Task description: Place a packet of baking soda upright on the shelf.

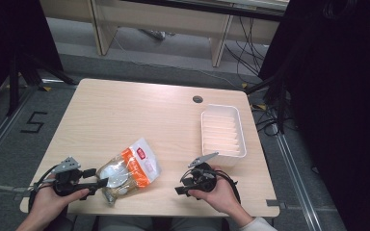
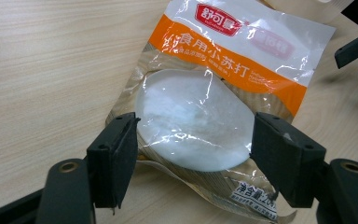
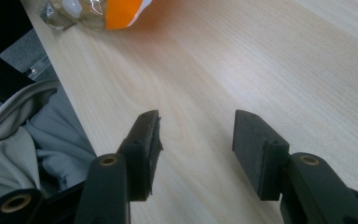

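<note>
A clear and orange snack bag [image 1: 127,170] with white round contents lies flat near the table's front edge. In the left gripper view the bag [image 2: 200,107] sits between and just beyond the two black jaws, which stand wide apart around its lower end without pinching it. My left gripper [image 1: 101,184] is open at the bag's near left end. My right gripper [image 1: 179,190] is open to the bag's right, jaws over bare wood. In the right gripper view [image 3: 196,135] a corner of the bag [image 3: 98,10] shows at the top left.
A white ribbed tray [image 1: 223,131] stands at the right side of the table [image 1: 125,115], beyond the right hand. A cable hole [image 1: 197,99] sits near the far edge. Grey clothing [image 3: 23,135] lies below the table's front edge.
</note>
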The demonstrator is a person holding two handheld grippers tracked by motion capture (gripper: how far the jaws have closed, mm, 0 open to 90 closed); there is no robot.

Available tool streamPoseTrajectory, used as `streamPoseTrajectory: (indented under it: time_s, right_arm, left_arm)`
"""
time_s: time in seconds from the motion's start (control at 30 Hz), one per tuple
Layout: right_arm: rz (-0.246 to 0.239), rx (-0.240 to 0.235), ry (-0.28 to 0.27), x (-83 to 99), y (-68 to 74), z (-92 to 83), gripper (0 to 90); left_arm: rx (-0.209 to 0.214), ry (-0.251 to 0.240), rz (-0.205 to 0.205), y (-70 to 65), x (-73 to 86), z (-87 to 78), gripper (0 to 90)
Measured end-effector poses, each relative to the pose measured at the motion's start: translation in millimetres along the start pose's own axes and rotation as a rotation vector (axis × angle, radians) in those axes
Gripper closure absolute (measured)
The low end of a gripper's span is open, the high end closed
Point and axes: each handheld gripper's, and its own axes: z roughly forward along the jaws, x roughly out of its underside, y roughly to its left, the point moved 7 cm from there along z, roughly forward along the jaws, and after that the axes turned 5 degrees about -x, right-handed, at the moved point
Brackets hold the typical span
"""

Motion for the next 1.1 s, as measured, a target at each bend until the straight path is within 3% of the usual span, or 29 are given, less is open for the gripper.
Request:
streamPoseTrajectory:
  time_s: [0.1,0.17,0.2,0.23,0.37,0.67,1.07,1.1]
  right_arm:
    - [-0.007,-0.005,-0.005,-2.4,1.4,-0.4,52.1]
    - [0.06,-0.01,0.016,-2.1,7.0,-0.8,52.2]
    - [0.06,-0.01,0.016,-2.1,7.0,-0.8,52.2]
    - [-0.003,-0.012,-0.008,-5.6,2.8,0.7,52.3]
    - [-0.016,-0.01,-0.026,-20.7,5.3,2.7,52.3]
    - [-0.002,-0.025,-0.052,-46.5,8.5,11.1,52.3]
    - [-0.032,-0.042,-0.034,-73.8,17.5,32.4,51.9]
    - [-0.017,-0.038,-0.03,-75.1,18.7,34.1,51.9]
  left_arm:
    - [-0.001,0.001,0.0,-0.1,0.2,0.1,31.2]
    - [-0.001,0.004,0.003,0.3,0.4,-0.1,31.2]
    - [0.001,0.001,0.001,0.2,0.2,0.1,31.2]
    - [-0.002,0.002,0.002,0.1,-0.1,-0.4,31.2]
    - [-0.003,0.005,0.004,-0.4,0.2,0.2,31.2]
    - [0.002,0.007,0.011,-0.5,0.3,0.3,31.2]
    - [0.005,0.004,0.006,-1.0,0.0,0.6,31.3]
    - [0.005,0.004,0.006,-1.0,0.0,0.6,31.3]
